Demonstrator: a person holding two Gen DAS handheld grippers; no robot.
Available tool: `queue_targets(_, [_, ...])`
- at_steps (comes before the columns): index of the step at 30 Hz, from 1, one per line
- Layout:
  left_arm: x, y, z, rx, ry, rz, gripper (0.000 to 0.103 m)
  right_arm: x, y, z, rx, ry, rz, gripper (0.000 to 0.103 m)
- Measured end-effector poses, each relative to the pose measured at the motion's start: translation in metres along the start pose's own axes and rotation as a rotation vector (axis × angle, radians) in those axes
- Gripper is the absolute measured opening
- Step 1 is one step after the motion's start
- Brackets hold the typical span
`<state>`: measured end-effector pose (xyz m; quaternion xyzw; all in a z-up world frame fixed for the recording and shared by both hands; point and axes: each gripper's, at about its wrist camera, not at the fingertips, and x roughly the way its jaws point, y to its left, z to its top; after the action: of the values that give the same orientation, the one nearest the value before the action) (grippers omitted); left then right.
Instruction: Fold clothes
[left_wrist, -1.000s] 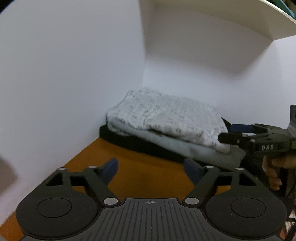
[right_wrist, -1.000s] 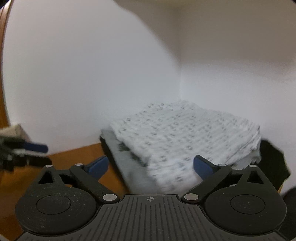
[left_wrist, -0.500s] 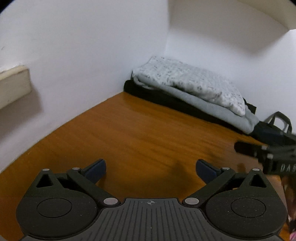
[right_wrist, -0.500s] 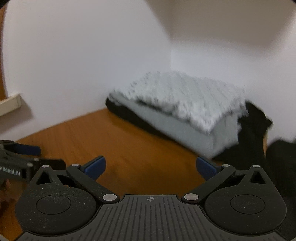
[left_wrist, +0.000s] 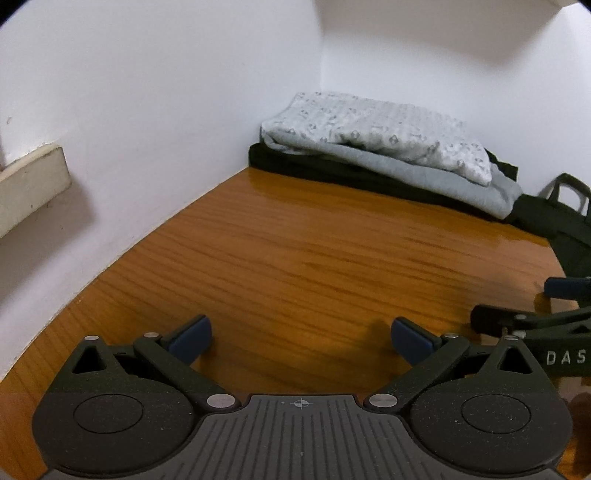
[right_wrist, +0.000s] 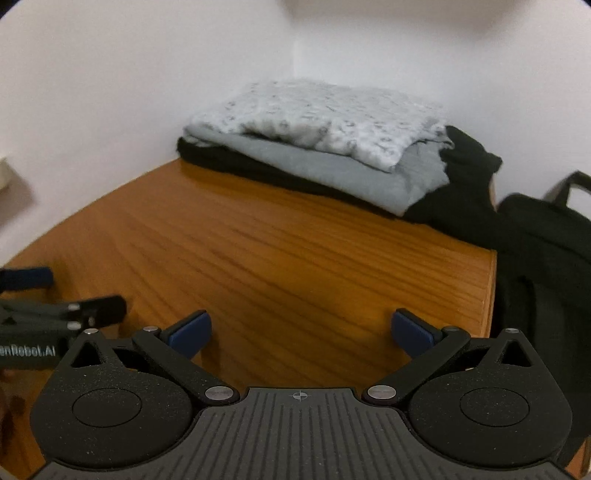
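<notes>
A folded stack (left_wrist: 388, 155) of patterned white, grey and black clothes sits in the far corner of the orange wooden table (left_wrist: 314, 266), against white walls (left_wrist: 147, 92). Left gripper (left_wrist: 301, 334) and right gripper (right_wrist: 301, 330) both gape empty.

Folded clothes stack (left_wrist: 388, 155), patterned white over grey over black, table's far corner

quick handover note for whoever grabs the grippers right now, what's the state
Left gripper: open, empty, above the bare wooden table.
Right gripper: open, empty, beside the left one.
Clothes: a folded stack in the far corner against the wall, patterned white piece on top, grey piece under it, black garment at the bottom.
A black bag sits at the table's right edge.
Done: those three look folded and stacked.
Left: no unfolded garment is in view.
</notes>
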<state>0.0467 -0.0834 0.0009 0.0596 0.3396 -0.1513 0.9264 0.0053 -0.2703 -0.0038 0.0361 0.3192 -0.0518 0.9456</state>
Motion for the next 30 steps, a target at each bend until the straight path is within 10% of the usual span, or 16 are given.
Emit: queue_targets(30, [0.0037, -0.0007, 0.0002, 0.013, 0.004, 0.010, 0.103, -0.0004, 0.0064, -0.0052, 0.035, 0.024, -0.063, 0.103])
